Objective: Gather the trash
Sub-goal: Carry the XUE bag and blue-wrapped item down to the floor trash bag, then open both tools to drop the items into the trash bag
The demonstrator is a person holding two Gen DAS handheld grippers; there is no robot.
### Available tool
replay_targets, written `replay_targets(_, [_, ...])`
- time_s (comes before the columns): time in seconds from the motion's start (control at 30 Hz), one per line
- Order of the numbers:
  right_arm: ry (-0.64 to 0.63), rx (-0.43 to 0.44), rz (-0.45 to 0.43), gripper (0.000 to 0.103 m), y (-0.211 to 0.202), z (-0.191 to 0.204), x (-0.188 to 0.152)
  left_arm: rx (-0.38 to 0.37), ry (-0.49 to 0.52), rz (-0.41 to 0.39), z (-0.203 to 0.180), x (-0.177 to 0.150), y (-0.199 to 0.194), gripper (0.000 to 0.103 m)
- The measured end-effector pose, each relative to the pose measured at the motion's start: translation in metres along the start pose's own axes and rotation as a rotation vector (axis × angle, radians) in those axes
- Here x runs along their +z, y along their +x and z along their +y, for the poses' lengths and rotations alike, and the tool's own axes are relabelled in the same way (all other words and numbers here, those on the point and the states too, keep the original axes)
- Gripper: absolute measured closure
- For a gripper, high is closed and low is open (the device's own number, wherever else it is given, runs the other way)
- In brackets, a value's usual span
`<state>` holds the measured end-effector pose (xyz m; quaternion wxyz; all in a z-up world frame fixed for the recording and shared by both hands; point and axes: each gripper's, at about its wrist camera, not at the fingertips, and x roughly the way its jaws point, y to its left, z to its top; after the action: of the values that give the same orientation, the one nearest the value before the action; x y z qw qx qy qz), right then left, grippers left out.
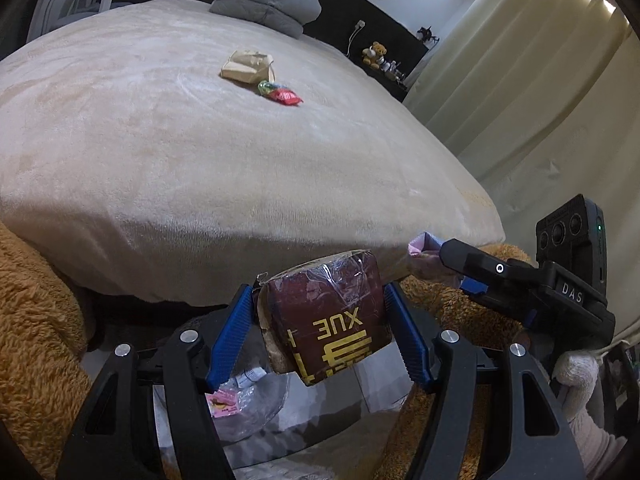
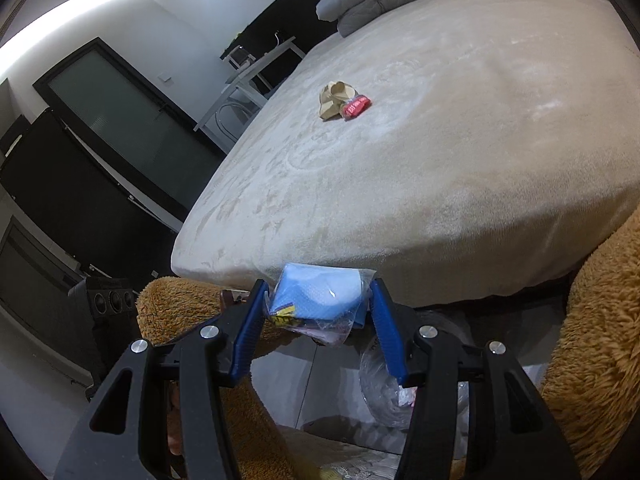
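Left gripper [image 1: 322, 322]: jaws clenched on dark red square packet with yellow print and clear film wrap [image 1: 326, 316], blue pads pressing on both its sides.
Dark red packet: held just off the foot edge of the bed, above the floor, tilted, letters "XUE" upside down in left wrist view.
Right gripper [image 2: 318, 308]: jaws clenched on light blue soft packet in clear plastic wrap [image 2: 316, 298]; from left wrist view seen at right [image 1: 440, 258], with pink and blue end of the packet sticking out past the fingertips.
Light blue packet: held near the bed corner, just beside the brown fur, loose film hanging under it.
Beige plush-covered bed [image 1: 200, 152]: wide, soft surface, carrying two pieces of trash near its middle.
Crumpled tan paper bag [image 1: 248, 66]: lying on the bed, well apart from both grippers.
Red and green snack wrapper [image 1: 280, 94]: just beside the paper bag, touching or almost touching; cannot tell which.
Folded grey quilt [image 1: 266, 2]: at the far end of the bed.
Clear plastic bag with scraps inside [image 2: 394, 384]: low on the floor, below the grippers.
Brown fluffy plush material [image 1: 36, 320]: on both sides of the floor gap, against the bed foot.
Small teddy bear [image 1: 375, 54]: sitting on dark ledge beyond the bed, near cream curtains [image 1: 520, 80].
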<state>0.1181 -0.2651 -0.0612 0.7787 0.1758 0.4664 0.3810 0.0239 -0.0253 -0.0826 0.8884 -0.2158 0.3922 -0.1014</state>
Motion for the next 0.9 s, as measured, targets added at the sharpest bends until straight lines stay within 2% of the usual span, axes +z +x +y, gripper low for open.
replay_targets(0.2, [0.067,-0.044,0.146,0.051,0.039,-0.016,-0.004,0.029,-0.037,0.109,0.012,-0.003,0.025,0.038])
replay_targets(0.5, [0.2,-0.121,0.319,0.051,0.083,-0.05,-0.012,0.08,-0.132,0.32,0.043,-0.021,0.069,0.038])
replay_targets(0.9, [0.334,-0.225,0.478,0.051,0.123,-0.081,-0.029,0.115,-0.172,0.481,0.057,-0.038,0.104,0.038])
